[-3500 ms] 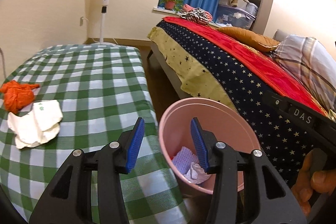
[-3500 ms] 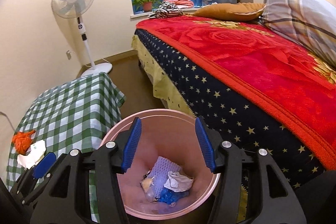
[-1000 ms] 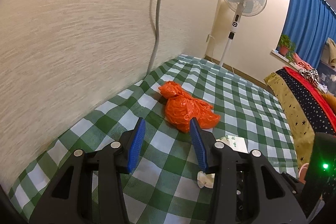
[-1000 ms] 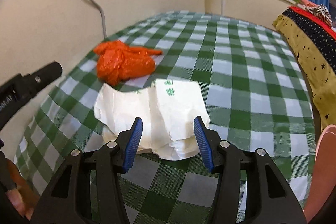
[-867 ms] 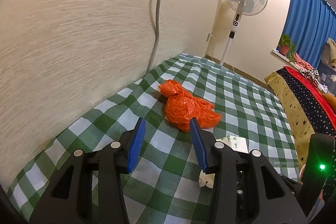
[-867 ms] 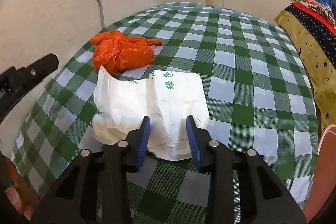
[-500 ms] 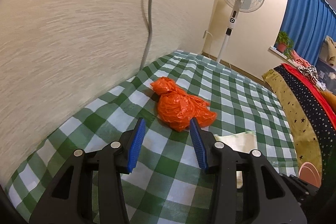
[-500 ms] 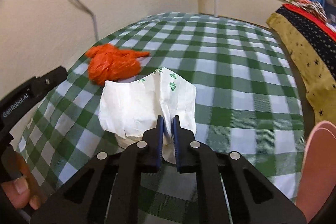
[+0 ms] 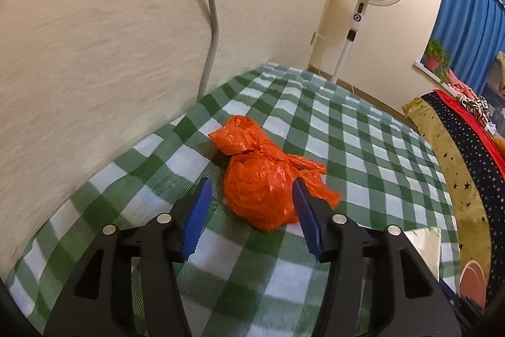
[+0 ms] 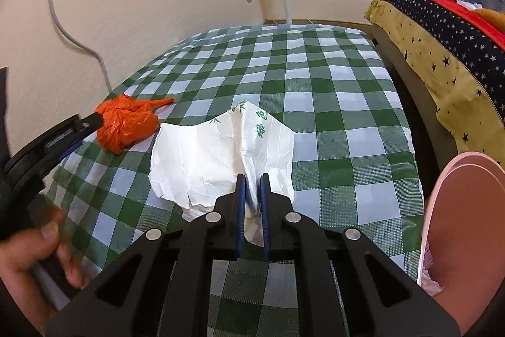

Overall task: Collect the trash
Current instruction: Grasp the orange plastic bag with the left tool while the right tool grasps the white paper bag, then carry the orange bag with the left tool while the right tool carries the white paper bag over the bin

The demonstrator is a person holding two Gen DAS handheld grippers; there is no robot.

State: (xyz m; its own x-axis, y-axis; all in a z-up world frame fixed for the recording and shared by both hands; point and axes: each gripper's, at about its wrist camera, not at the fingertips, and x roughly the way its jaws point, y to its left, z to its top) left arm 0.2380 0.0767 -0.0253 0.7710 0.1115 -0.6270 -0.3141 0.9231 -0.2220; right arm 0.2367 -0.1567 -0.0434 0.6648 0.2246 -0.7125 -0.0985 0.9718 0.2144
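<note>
Fingers (image 9: 197,217) of left hand-held gripper (image 9: 251,204) straddle orange bag (image 9: 263,183).

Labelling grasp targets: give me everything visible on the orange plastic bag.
The orange plastic bag is thin, glossy, crinkled film bunched into a lumpy ball, with a twisted knot and loose tails sticking out. It lies on the green-and-white checked tablecloth near the wall, beside the white paper bag, which the right gripper pinches. The left gripper is open with its blue pads on either side of the bag, not squeezing it; whether they touch it is unclear.
</note>
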